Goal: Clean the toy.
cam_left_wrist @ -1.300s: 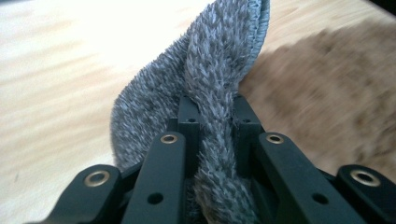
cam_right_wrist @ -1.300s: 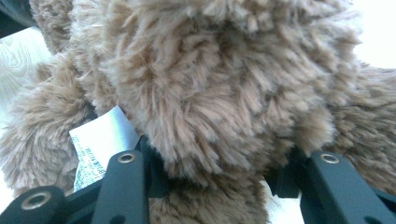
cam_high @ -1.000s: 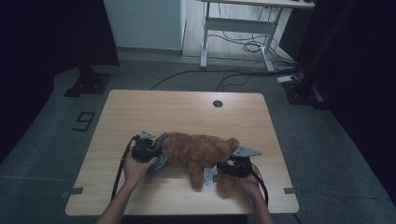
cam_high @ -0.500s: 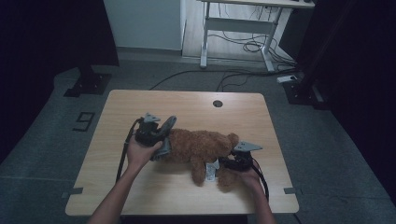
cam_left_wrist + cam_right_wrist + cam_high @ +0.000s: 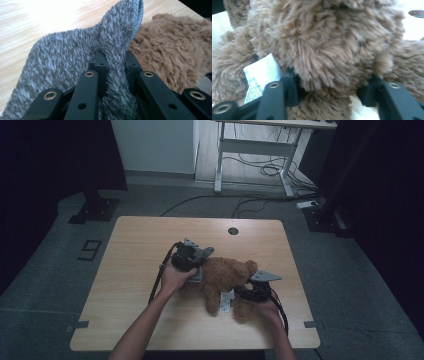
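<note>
We see a brown teddy bear point(image 5: 227, 279) lying on the wooden table point(image 5: 140, 250), a little toward the near right part of the top. Its long axis runs roughly across the table from our left to our right, tilting slightly nearer at the right end. A limb point(image 5: 212, 301) sticks out toward the near edge, and a white label point(image 5: 226, 301) hangs beside that limb. Which end is the head we cannot tell from the high view.

Our left gripper point(image 5: 196, 266) sits at the left end of the bear, just beside its fur. In the left gripper view its jaws are pressed together on a fold of grey fuzzy cloth point(image 5: 75, 65); the fold stands up between the pads and the rest of the cloth spreads out to the left over the table. The bear's brown fur point(image 5: 172, 55) lies just to the right of the cloth, touching or nearly touching it.

Our right gripper point(image 5: 246, 292) is at the near right side of the bear. In the right gripper view its jaws stand spread on either side of a thick lump of fur point(image 5: 324, 55); they have just been opening, and the fur bulges between them. We cannot tell whether the pads press on it. The label point(image 5: 260, 72) shows just inside the left jaw.
</note>
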Demonstrator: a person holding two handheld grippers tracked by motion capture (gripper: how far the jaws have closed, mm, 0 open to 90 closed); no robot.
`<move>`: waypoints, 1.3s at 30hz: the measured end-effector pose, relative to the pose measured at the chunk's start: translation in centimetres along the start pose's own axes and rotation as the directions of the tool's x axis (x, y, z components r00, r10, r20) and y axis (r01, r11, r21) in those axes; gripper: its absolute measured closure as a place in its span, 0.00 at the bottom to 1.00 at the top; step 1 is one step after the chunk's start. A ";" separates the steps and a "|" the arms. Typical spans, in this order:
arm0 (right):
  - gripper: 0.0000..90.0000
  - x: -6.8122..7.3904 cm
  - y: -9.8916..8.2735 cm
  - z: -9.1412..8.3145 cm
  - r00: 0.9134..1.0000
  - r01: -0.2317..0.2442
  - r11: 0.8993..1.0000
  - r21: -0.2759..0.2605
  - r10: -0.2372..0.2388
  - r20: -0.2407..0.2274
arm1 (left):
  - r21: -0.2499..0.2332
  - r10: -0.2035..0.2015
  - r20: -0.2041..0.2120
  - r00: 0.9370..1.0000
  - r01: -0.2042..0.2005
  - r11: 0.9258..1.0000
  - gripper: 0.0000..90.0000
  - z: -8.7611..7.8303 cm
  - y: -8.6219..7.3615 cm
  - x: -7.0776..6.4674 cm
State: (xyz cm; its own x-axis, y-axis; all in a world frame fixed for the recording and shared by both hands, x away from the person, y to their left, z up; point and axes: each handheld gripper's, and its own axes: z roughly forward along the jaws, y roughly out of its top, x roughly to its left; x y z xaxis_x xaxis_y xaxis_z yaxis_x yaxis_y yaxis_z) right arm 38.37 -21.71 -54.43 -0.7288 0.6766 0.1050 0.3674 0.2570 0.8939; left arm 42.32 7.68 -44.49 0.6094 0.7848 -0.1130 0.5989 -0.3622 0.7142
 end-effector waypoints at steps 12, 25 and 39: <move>0.20 0.0 1.6 -5.0 0.986 -0.164 0.980 -0.112 0.167 0.018 | -0.112 0.019 0.058 0.998 -0.013 0.994 0.87 -1.4 -5.7 -1.3; 0.15 1.6 4.2 -3.0 0.976 -0.216 0.969 -0.117 0.215 -0.026 | -0.147 0.028 0.078 0.997 -0.017 0.989 0.87 -2.1 -7.7 -2.3; 0.40 3.0 2.1 -0.8 0.988 -0.146 0.987 0.066 0.149 -0.042 | -0.152 0.031 0.109 0.994 -0.014 0.988 0.87 -2.6 -9.0 -3.1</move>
State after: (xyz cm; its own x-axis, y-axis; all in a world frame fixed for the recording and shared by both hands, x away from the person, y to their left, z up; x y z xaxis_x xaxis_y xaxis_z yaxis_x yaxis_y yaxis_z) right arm 36.45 -19.68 -51.84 -0.6898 0.6775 0.2553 0.5071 0.2004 0.8383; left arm 33.71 9.83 -48.78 0.6804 0.7139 -0.1654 0.5046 -0.2927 0.8122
